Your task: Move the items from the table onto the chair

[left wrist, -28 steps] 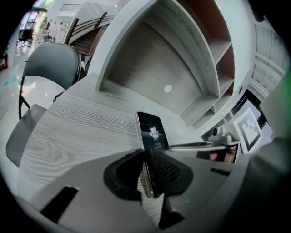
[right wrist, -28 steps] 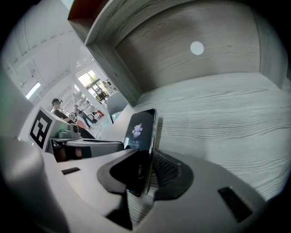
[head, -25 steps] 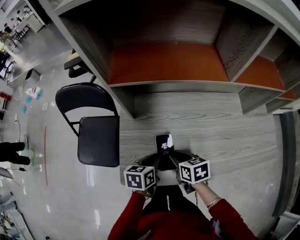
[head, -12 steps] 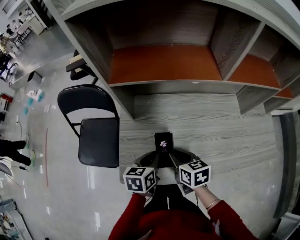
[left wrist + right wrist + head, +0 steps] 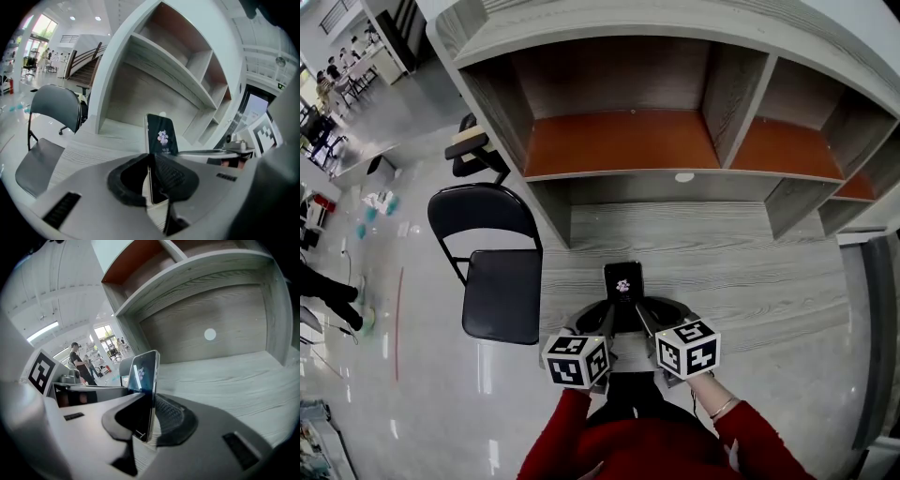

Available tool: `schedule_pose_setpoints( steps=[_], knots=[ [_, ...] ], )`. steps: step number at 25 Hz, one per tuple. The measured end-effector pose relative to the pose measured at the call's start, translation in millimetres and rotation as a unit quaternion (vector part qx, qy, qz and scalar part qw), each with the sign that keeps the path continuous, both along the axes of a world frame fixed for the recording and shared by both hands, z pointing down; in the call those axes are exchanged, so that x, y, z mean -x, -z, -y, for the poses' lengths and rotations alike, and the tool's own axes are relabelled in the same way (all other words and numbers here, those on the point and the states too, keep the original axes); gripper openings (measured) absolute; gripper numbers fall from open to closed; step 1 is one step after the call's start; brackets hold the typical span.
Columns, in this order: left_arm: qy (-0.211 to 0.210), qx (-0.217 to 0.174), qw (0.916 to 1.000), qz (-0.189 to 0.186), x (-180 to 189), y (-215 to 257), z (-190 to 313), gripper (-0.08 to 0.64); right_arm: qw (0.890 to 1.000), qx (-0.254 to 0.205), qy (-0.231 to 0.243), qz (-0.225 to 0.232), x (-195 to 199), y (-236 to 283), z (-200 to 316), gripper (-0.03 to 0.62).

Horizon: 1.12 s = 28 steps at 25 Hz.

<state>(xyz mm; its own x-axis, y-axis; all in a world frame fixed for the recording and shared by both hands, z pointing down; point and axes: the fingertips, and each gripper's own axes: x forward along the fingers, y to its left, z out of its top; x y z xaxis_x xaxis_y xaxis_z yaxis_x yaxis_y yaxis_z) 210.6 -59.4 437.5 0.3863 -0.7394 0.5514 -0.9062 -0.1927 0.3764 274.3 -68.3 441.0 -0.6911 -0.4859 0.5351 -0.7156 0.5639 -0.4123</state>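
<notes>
A black phone (image 5: 622, 281) with a lit screen is held on edge above the grey wooden table (image 5: 741, 272), both grippers clamped on its lower end. In the left gripper view my left gripper (image 5: 152, 180) is shut on the phone (image 5: 161, 136). My right gripper (image 5: 149, 420) has just been closing its jaws and now presses on the phone (image 5: 143, 373) between them. From the head view the left gripper (image 5: 605, 323) and right gripper (image 5: 645, 323) meet under the phone. The black folding chair (image 5: 499, 295) stands left of the table, its seat bare.
A grey shelf unit with orange-brown floors (image 5: 619, 141) rises at the table's back, with a divider wall (image 5: 546, 211) near the chair. A white round spot (image 5: 684, 177) marks the back panel. Glossy floor, a second chair (image 5: 473, 150) and distant people lie at the left.
Both grippers have risen together with the phone, which now stands higher off the table. The chair has not moved.
</notes>
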Motion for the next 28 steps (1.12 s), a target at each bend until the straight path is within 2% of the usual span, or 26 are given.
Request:
schedule_pose_setpoints(
  steps=[7,12,21,28],
  knots=[
    [0.030,-0.025,0.9992,0.011,11.4,17.6,-6.8,0.060,0.999,-0.028,0.030,0.009,12.0,18.4,-2.6,0.075],
    [0.079,-0.046,0.9953,0.030,42.6,38.3,-26.8,0.060,0.995,-0.044,0.079,0.030,44.3,37.3,-17.5,0.074],
    [0.199,-0.063,0.9769,0.047,143.6,69.7,-107.9,0.060,0.977,-0.057,0.198,0.047,151.1,67.8,-84.8,0.074],
    [0.246,-0.071,0.9657,0.042,249.7,63.0,-166.6,0.060,0.967,-0.062,0.242,0.046,260.5,61.6,-137.9,0.072]
  ],
)
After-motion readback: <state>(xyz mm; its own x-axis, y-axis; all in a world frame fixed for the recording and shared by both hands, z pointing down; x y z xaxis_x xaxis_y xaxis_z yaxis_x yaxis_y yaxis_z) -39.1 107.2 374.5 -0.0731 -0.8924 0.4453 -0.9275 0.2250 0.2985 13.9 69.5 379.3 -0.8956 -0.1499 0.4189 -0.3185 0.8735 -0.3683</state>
